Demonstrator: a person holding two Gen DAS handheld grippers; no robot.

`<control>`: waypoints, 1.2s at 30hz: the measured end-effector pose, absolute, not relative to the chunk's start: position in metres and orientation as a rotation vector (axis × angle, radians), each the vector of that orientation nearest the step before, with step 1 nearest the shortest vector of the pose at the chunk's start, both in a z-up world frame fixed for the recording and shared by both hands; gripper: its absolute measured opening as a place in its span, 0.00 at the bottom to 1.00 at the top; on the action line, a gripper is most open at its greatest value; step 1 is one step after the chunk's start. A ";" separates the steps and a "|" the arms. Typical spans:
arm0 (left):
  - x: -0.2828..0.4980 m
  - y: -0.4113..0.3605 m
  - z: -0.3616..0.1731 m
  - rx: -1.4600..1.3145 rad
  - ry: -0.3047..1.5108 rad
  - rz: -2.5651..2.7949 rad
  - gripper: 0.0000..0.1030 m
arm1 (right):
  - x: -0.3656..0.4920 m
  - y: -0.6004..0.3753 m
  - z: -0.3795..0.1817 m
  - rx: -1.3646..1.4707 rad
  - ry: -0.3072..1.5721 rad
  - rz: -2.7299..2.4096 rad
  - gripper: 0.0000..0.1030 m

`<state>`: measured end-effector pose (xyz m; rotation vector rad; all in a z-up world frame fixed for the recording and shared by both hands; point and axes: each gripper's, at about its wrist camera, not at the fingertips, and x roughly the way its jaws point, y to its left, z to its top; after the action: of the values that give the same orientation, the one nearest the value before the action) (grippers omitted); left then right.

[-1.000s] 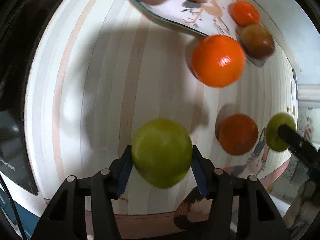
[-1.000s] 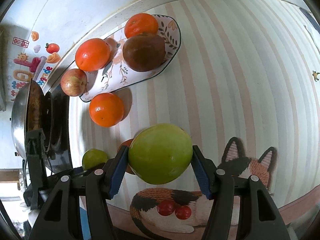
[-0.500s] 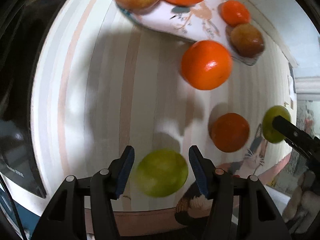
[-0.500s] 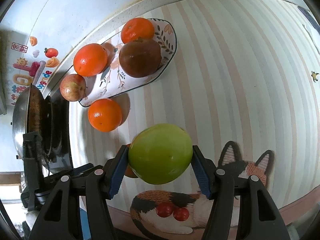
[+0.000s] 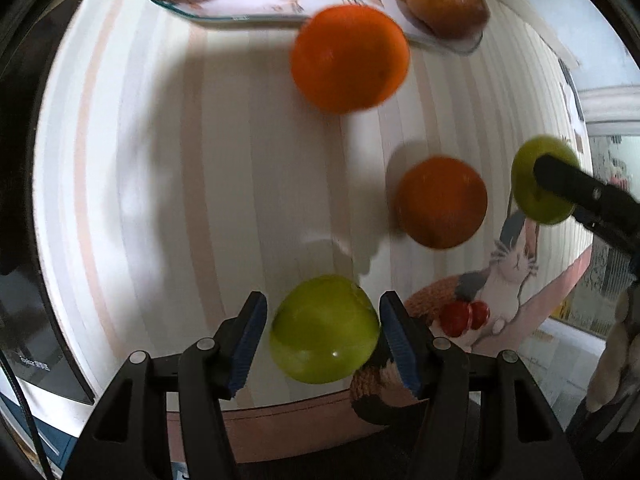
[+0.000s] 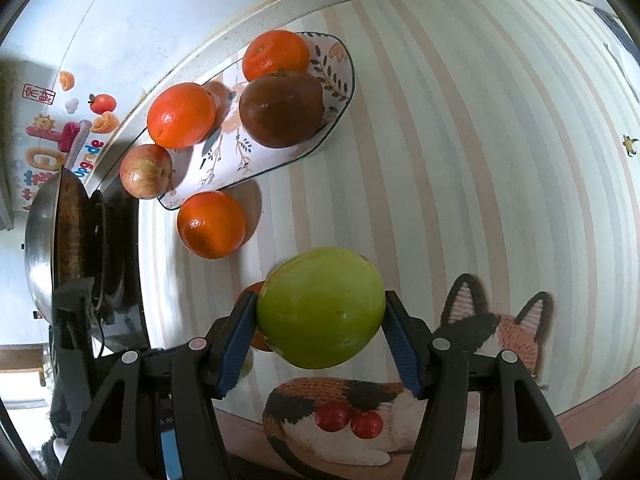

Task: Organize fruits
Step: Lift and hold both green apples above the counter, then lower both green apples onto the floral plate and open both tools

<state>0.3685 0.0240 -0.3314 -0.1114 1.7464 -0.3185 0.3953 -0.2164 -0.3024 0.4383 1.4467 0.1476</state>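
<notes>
My left gripper (image 5: pixel 323 340) is open, with a small green fruit (image 5: pixel 324 329) lying on the striped cloth between its blue pads, gaps on both sides. My right gripper (image 6: pixel 320 336) is shut on a larger green fruit (image 6: pixel 320 306), held above the cloth; it also shows in the left wrist view (image 5: pixel 538 190). Two oranges (image 5: pixel 349 58) (image 5: pixel 442 202) lie loose on the cloth. A patterned oval plate (image 6: pixel 224 152) holds two oranges (image 6: pixel 181 115) (image 6: pixel 276 55) and a dark brown fruit (image 6: pixel 282 108). A red apple (image 6: pixel 146 171) sits at its end.
A wok (image 6: pixel 56 240) on a black stove (image 6: pixel 120 280) stands left of the cloth. A cat picture (image 6: pixel 400 400) marks the cloth's near edge. The wall with stickers (image 6: pixel 68 128) lies behind the plate.
My left gripper has opened and let go of the small green fruit, which now rests on the cloth. The left gripper has drawn nearer the plate. The right gripper still holds its fruit.
</notes>
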 end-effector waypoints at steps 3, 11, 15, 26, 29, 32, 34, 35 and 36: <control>0.363 0.020 -0.336 -0.105 1.768 -0.340 0.55 | 0.394 -0.219 -0.303 0.445 1.446 0.140 0.63; 0.350 0.009 -0.333 -0.042 1.730 -0.313 0.54 | 0.390 -0.221 -0.303 0.451 1.442 0.134 0.63; 0.349 0.008 -0.326 -0.036 1.694 -0.280 0.54 | 0.389 -0.220 -0.299 0.450 1.431 0.137 0.63; 0.395 0.019 -0.253 -0.147 1.525 -0.271 0.54 | 0.409 -0.216 -0.272 0.447 1.387 0.183 0.63; 0.429 0.018 -0.222 -0.181 1.442 -0.274 0.54 | 0.432 -0.210 -0.262 0.453 1.373 0.221 0.63; 0.459 0.014 -0.213 -0.189 1.390 -0.240 0.54 | 0.470 -0.200 -0.249 0.437 1.350 0.260 0.63; 0.481 0.014 -0.217 -0.202 1.383 -0.209 0.54 | 0.503 -0.190 -0.244 0.403 1.348 0.281 0.63; 0.493 0.013 -0.223 -0.211 1.388 -0.199 0.54 | 0.523 -0.184 -0.243 0.385 1.351 0.290 0.63; 0.498 0.010 -0.229 -0.220 1.393 -0.188 0.54 | 0.538 -0.178 -0.245 0.365 1.364 0.301 0.62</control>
<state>0.4983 0.0103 -0.2289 -0.2201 1.3935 -0.1876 0.5377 -0.1782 -0.2447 0.3650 1.3640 0.3011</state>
